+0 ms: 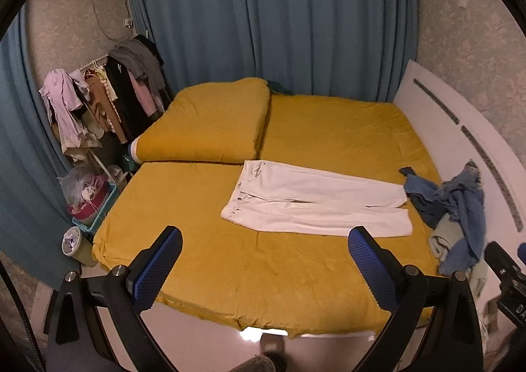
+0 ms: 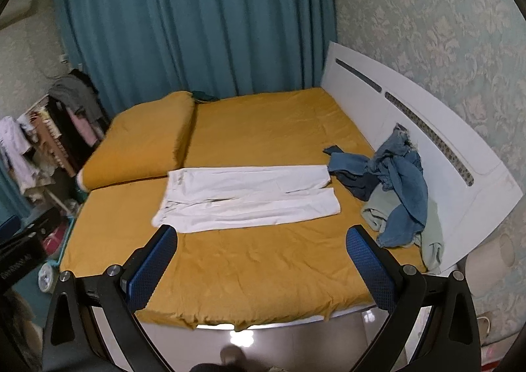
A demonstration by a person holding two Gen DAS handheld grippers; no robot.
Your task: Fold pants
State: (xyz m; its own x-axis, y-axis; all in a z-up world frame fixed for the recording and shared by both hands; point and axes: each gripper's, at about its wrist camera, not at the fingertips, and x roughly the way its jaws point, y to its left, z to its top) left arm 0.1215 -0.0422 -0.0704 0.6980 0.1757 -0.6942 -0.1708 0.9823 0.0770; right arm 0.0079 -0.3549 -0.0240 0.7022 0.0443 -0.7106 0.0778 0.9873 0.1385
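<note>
White pants [image 1: 312, 199] lie spread flat on the yellow bed [image 1: 213, 257], waistband to the left, both legs pointing right. They also show in the right wrist view [image 2: 243, 197]. My left gripper [image 1: 264, 235] is open and empty, held above the bed's near edge, short of the pants. My right gripper [image 2: 261, 234] is open and empty too, hovering just in front of the pants' near leg. Neither gripper touches the cloth.
A heap of blue denim and pale green clothes [image 2: 394, 187] lies at the right by the white headboard [image 2: 427, 128]. A folded yellow duvet [image 1: 210, 122] sits at the back left. A clothes rack [image 1: 105, 99] and basket [image 1: 95, 204] stand left of the bed.
</note>
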